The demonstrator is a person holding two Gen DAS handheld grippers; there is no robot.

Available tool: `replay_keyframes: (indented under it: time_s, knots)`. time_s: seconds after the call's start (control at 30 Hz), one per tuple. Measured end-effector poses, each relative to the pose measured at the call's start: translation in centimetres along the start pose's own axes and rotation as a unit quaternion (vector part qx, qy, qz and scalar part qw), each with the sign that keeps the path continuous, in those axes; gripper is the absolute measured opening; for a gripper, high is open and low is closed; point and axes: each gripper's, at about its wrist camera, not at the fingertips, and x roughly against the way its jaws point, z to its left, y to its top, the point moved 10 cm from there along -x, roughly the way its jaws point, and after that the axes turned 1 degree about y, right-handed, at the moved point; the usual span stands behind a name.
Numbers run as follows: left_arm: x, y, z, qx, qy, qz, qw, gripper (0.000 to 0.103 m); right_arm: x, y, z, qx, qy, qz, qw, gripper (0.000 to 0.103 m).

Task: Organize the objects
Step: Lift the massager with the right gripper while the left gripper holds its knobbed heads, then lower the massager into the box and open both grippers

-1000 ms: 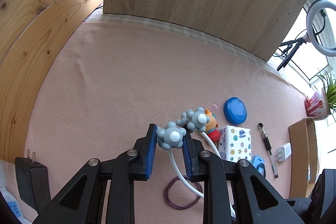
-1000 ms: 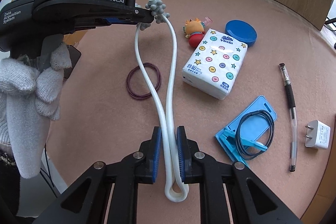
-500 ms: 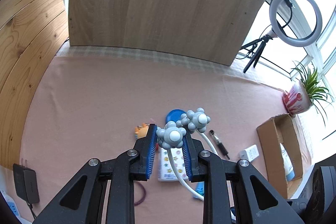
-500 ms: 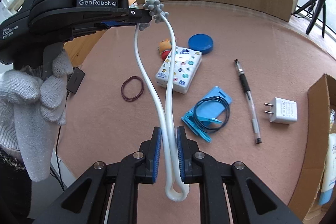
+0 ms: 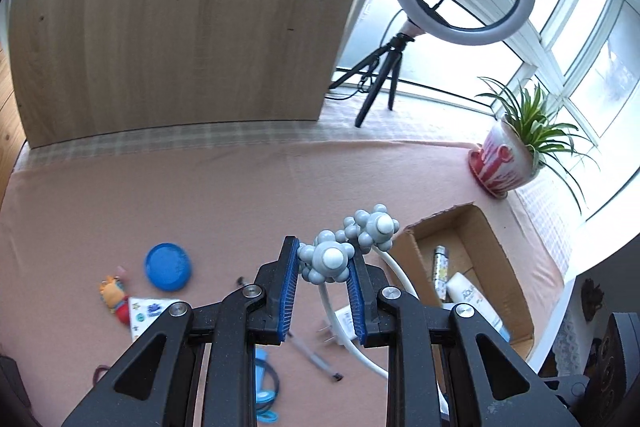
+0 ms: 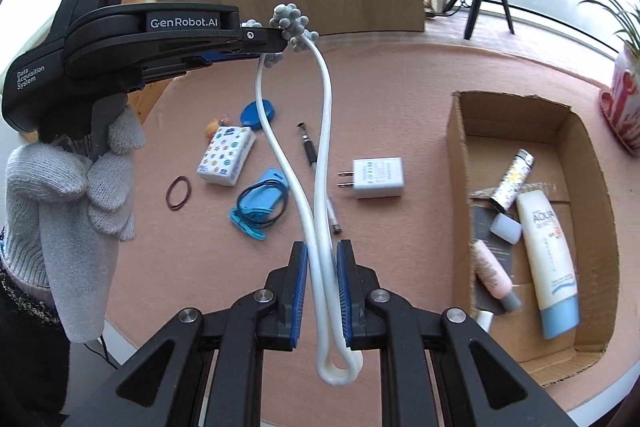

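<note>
A long white flexible massager (image 6: 320, 131), folded double, is hanging in the air above the pink felt-covered table (image 6: 400, 75), its long axis running from the right hand-held gripper (image 6: 322, 281) away to the left hand-held gripper (image 5: 323, 277). The right one's ribbed blue pads are pinching both smooth stems just above the looped bend. The left one's narrowly parted pads are clamping one of the two knobbly grey ball heads (image 5: 326, 261), beside an open cardboard box (image 6: 460, 131) of bottles.
</note>
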Motion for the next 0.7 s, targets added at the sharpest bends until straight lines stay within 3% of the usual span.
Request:
replay_keyframes:
  time_s: [0.33,0.7]
  knots:
    - [-6.0,0.8,-10.0,-0.045,-0.035,0.025,0.9981,0.024,2.9,-1.8,-8.6,-0.058,-0.039,-0.016,0.997,0.014]
    - [-10.0,0.4,-15.6,-0.066,-0.042,0.045,0.9959,0.024,3.7,-3.3,-14.5,-0.097,-0.057,-0.012,0.994,0.014]
